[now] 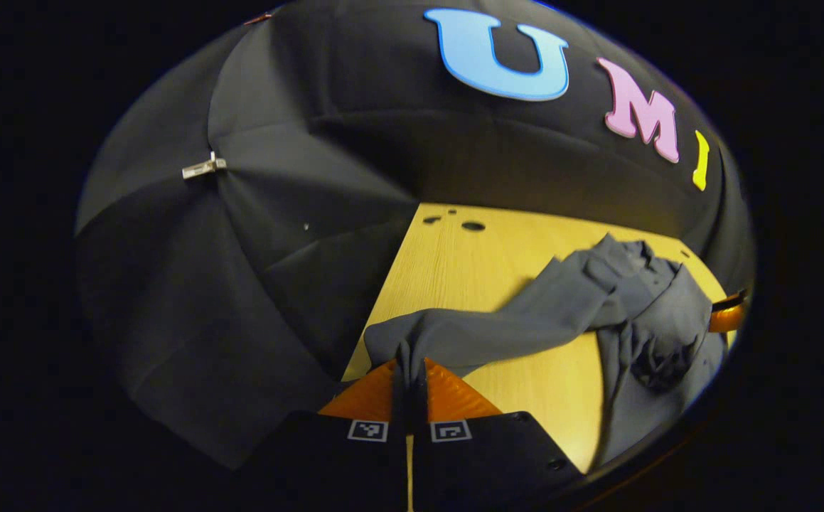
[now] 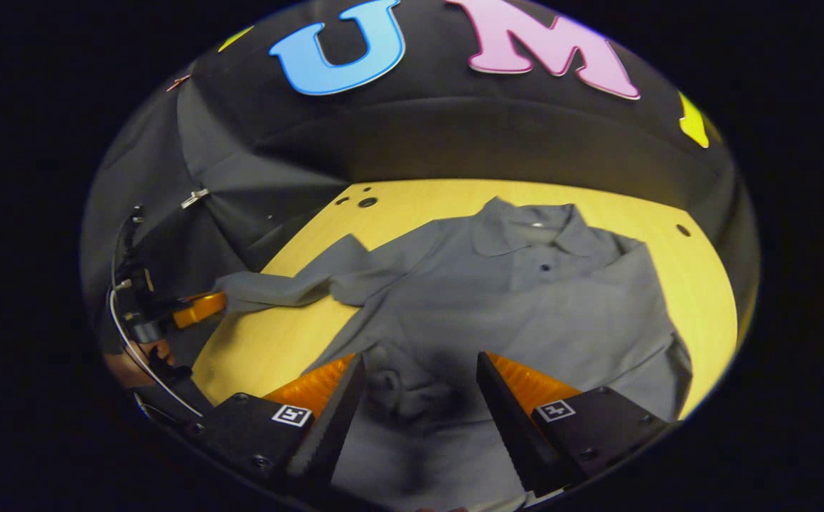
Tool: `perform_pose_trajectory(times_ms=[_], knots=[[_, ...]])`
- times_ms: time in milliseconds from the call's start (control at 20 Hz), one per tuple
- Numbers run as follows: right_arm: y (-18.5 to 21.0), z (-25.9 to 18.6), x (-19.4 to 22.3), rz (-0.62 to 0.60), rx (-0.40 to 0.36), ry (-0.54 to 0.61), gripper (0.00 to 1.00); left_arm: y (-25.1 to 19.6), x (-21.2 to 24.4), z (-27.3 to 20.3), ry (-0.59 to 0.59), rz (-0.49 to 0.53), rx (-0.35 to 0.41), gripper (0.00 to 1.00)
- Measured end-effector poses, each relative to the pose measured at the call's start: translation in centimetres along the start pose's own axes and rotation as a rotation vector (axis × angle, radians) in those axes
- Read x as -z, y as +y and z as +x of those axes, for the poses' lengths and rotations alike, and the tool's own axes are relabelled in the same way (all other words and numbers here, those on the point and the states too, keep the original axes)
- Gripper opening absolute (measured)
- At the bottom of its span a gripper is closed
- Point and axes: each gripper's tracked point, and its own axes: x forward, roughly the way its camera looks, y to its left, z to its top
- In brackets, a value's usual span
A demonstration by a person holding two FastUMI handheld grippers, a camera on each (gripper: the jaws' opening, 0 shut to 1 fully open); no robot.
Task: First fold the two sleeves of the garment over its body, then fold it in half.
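Note:
A grey collared shirt (image 2: 525, 299) lies face up on the yellow wooden table (image 2: 412, 206), collar toward the far wall. Its long sleeve (image 2: 276, 286) stretches out to the table's left edge, where the left gripper (image 2: 200, 308) pinches the cuff. In the left gripper view, my left gripper (image 1: 409, 370) is shut on that cuff, and the sleeve (image 1: 518, 320) runs right to the bunched body (image 1: 653, 313). My right gripper (image 2: 417, 398) hangs open over the shirt's lower body, above a rumpled patch of cloth (image 2: 397, 387), its fingers apart and holding nothing.
Black cloth walls surround the table on the far and left sides. A metal clip (image 1: 204, 168) hangs on the left wall. Small holes (image 2: 367, 202) mark the table's far left corner. A hand (image 2: 127, 366) holds the left gripper beyond the table's left edge.

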Motion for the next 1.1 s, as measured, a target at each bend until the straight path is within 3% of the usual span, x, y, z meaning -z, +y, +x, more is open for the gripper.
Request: perform_pose_trajectory(times_ms=[200,550,1100], knots=[[-5.2,-2.9,-1.3,0.043,0.105,-0.062,0.98,-2.9,-6.2,-3.2,-0.138,-0.056,0.068,0.07],[-13.0,-6.8,-2.8,0.083,0.277,-0.151,0.98,-10.3,-11.1,-6.8,-0.192,-0.030,0.227,0.07],[-21.7,-12.6,-1.6,0.120,0.351,-0.191,0.98,-25.7,-14.0,-9.8,-0.203,0.032,0.418,0.07]])
